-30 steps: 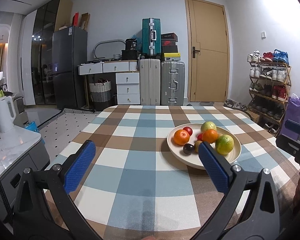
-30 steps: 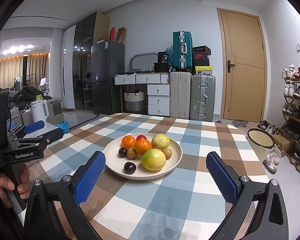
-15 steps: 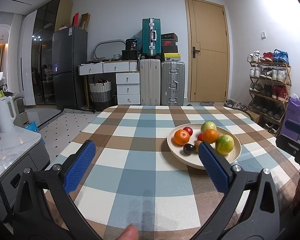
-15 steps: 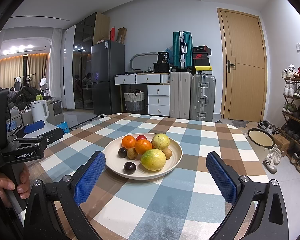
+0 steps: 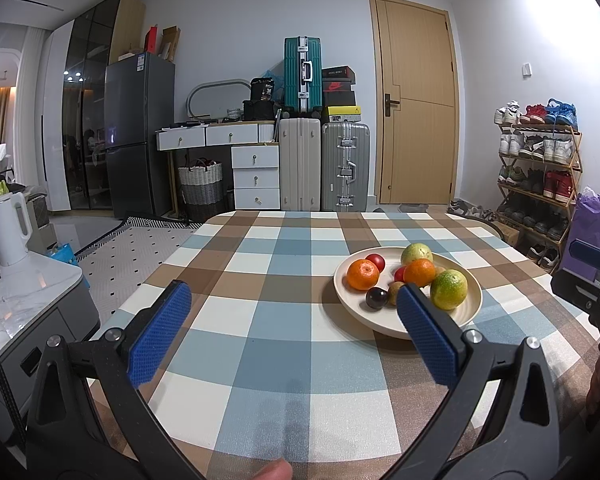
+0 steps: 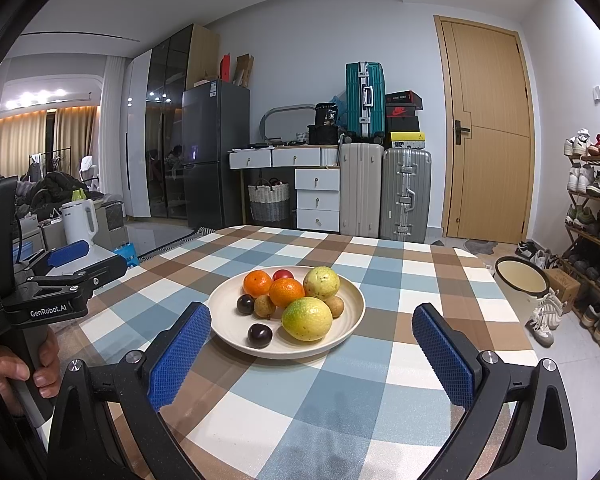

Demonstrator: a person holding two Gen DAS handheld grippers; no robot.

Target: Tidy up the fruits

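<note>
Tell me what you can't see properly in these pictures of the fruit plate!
- Left wrist view: the left gripper has a blue pad covering the plate front rim and part of a small brown fruit.
- Right wrist view: the red fruit is half hidden behind the oranges.
- Both views: the table's near edge is cut off by the frame.

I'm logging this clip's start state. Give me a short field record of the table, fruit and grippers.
surface: checked blue, brown and white tablecloth
container: round cream plate
fruit: two oranges, two yellow-green citrus, two dark plums, one red fruit, brown longans
left gripper: open, empty
right gripper: open, empty, facing the plate
</note>
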